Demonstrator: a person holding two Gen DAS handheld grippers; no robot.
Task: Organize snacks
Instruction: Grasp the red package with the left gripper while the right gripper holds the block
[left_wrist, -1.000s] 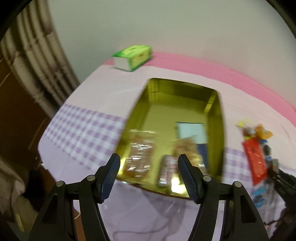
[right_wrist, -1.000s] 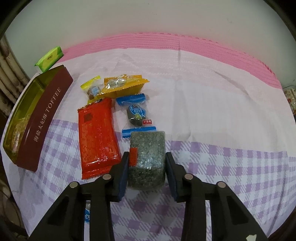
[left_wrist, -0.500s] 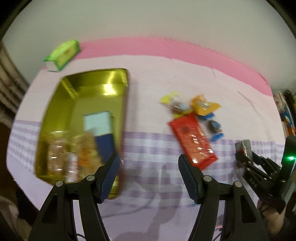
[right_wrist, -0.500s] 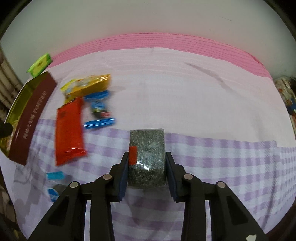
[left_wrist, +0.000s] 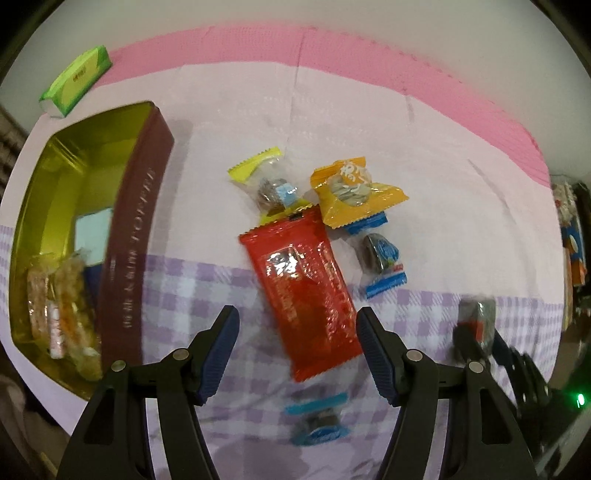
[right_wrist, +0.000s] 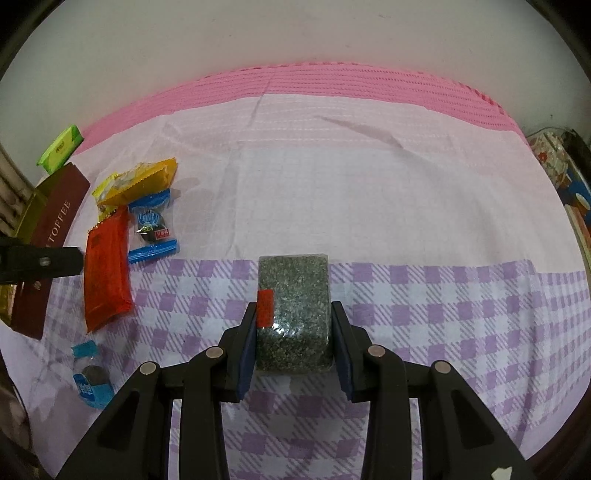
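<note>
Moved since earlier frames: left gripper (left_wrist: 297, 350) has swung away from above the tin, which now sits at the left edge of its view; the snack pile has come under its fingers; right gripper (right_wrist: 294, 345) has carried its grey packet away from the pile, which lies further left in its view than before
Left gripper: fingers spread wide; nothing between the pads; hovers over the lower end of the red packet (left_wrist: 301, 291); its black finger also shows at the left edge of the right wrist view
Right gripper: both pads pinch the sides of the grey speckled packet (right_wrist: 293, 314); packet is clear-wrapped, with a red tag on its left edge; whether it touches the cloth cannot be told
Tin (left_wrist: 144, 236): maroon outer wall lettered TOFFEE; gold inside; wrapped snacks lie in its near end; a pale blue packet sits beyond them
Snack pile: yellow-ended sweet (left_wrist: 271, 184) and orange packet (left_wrist: 351, 194) at the far end of the red packet; blue-ended sweet (left_wrist: 380, 254) just right of it; second blue-ended sweet (left_wrist: 317, 421) lies apart, near the left gripper, blurred
Cloth (right_wrist: 369, 206): pale with purple checks on the near half; pink band at the far edge
Green pack (left_wrist: 77, 83): far left, beyond the tin, near the pink band
</note>
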